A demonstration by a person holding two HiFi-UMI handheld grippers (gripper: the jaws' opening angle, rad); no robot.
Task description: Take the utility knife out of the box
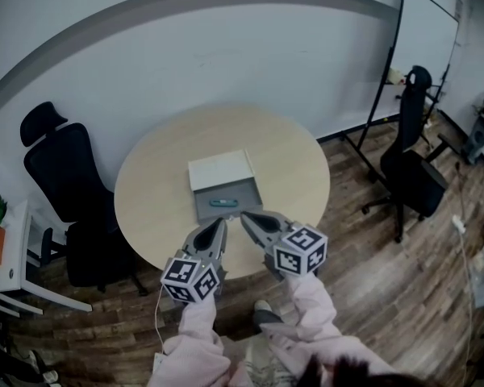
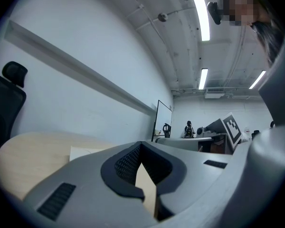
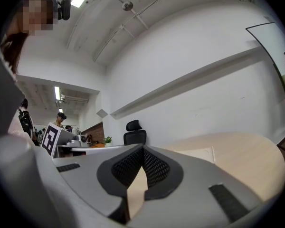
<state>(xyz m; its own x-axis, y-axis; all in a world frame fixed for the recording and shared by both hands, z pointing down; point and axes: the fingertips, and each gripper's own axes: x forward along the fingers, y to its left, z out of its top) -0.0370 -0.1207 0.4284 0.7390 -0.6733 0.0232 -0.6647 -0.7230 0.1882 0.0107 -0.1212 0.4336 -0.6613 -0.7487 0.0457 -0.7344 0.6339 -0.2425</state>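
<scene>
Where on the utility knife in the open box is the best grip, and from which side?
Probably its middle, from above: the utility knife lies flat and crosswise in the open box, so a grip closing across its narrow width should fit.

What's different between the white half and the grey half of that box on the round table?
The white half is the far one, toward the wall; the grey half is the near one. The white half looks bare, while the grey half holds a small teal utility knife. Both are rectangular and meet edge to edge on the table.
</scene>
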